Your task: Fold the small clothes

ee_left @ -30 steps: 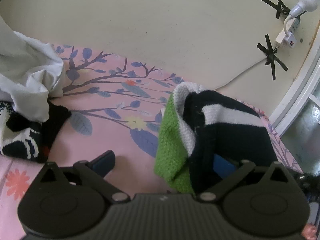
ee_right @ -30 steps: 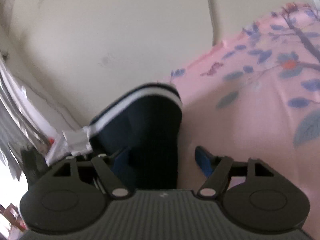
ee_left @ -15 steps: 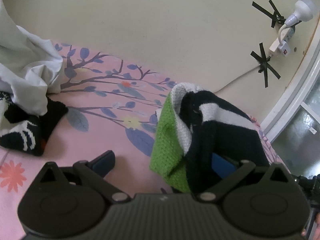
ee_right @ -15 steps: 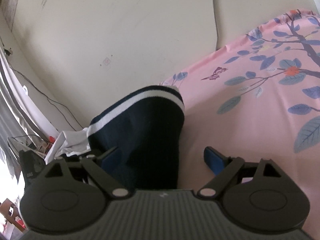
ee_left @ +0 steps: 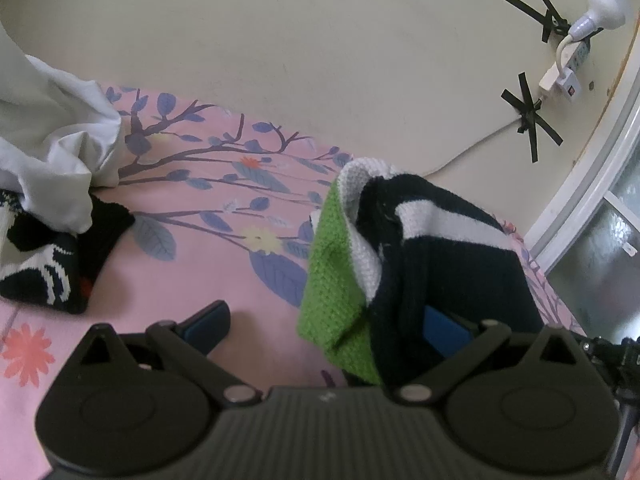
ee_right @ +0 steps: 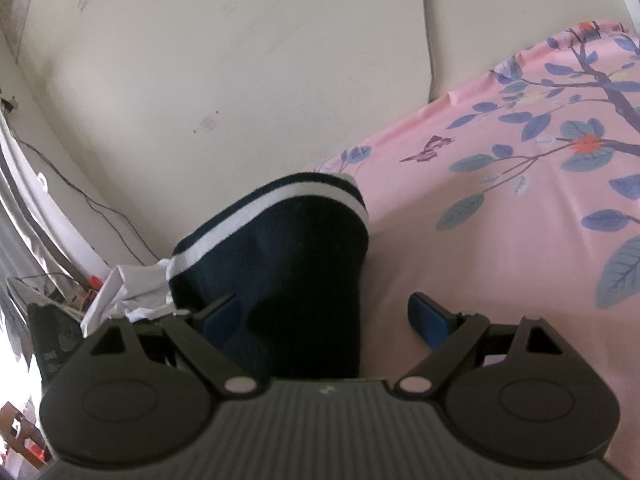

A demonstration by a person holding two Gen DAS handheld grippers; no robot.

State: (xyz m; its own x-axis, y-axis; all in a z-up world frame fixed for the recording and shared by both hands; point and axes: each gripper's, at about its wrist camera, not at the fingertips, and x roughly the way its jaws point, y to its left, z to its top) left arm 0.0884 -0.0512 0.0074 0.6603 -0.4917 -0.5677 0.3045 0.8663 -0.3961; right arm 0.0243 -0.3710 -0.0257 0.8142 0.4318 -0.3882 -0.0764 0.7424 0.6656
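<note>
Little had shifted in half a second: both views had tipped slightly, and the garment hung as before.

From the left wrist, the left gripper point(ee_left: 324, 322) had its fingers point(ee_left: 208, 320) spread wide, the knitted garment point(ee_left: 432, 256) in navy, white and green draped over the right-hand finger and raised above the pink floral bedsheet point(ee_left: 192, 264). Farther left on the sheet lay a crumpled white cloth point(ee_left: 56, 152) touching a black-and-white knit point(ee_left: 44, 268). Behind rose a cream wall point(ee_left: 340, 60) with a bulb point(ee_left: 600, 8), a plug adapter point(ee_left: 560, 78) and black tape crosses point(ee_left: 530, 120); a window frame point(ee_left: 592, 176) curved at right.

From the right wrist, the right gripper point(ee_right: 324, 318) also stood wide open, the navy end of the garment point(ee_right: 288, 264), white-striped, draped over its left-hand finger. Pink sheet point(ee_right: 500, 216) filled the right side, cream wall point(ee_right: 240, 60) the rest, and white fabric point(ee_right: 132, 296) lay low at left.
</note>
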